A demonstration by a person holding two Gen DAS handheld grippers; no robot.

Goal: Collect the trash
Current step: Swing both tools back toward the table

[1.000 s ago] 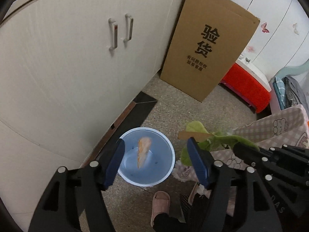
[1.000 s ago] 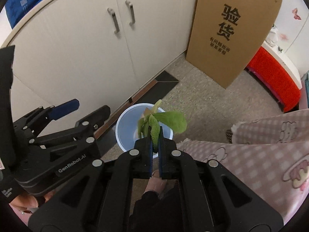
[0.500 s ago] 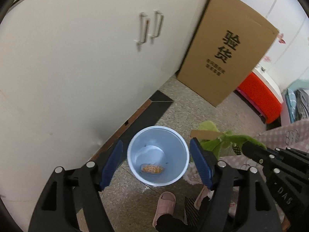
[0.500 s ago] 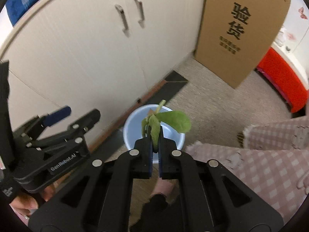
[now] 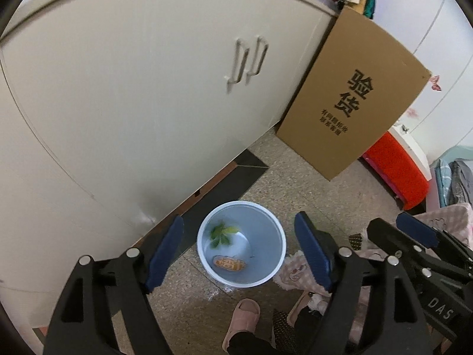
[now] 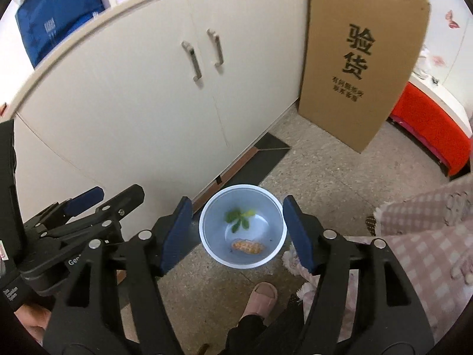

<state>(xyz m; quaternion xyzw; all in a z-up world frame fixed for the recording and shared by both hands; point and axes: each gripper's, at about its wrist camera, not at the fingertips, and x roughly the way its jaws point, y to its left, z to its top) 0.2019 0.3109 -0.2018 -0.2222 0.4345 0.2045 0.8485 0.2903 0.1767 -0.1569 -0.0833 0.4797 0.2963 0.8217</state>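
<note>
A light blue bin (image 5: 273,269) stands on the floor by the cabinet; it also shows in the right wrist view (image 6: 276,222). Inside lie a green leafy scrap (image 5: 220,233) (image 6: 239,217) and an orange corn cob piece (image 5: 230,264) (image 6: 247,246). My left gripper (image 5: 239,251) is open and empty above the bin. My right gripper (image 6: 238,230) is open and empty, also above the bin. The right gripper shows at the right edge of the left wrist view (image 5: 414,236). The left gripper shows at the left of the right wrist view (image 6: 88,204).
A cream cabinet (image 5: 147,88) runs along the left. A brown cardboard box (image 5: 348,100) leans beside it, then a red stool (image 5: 396,171). A pink checked cloth (image 6: 428,236) hangs at right. A foot in a pink slipper (image 6: 261,298) stands near the bin.
My right gripper has opened and let go of the green leaves, which now lie in the bin. Both grippers have risen higher above the bin.
</note>
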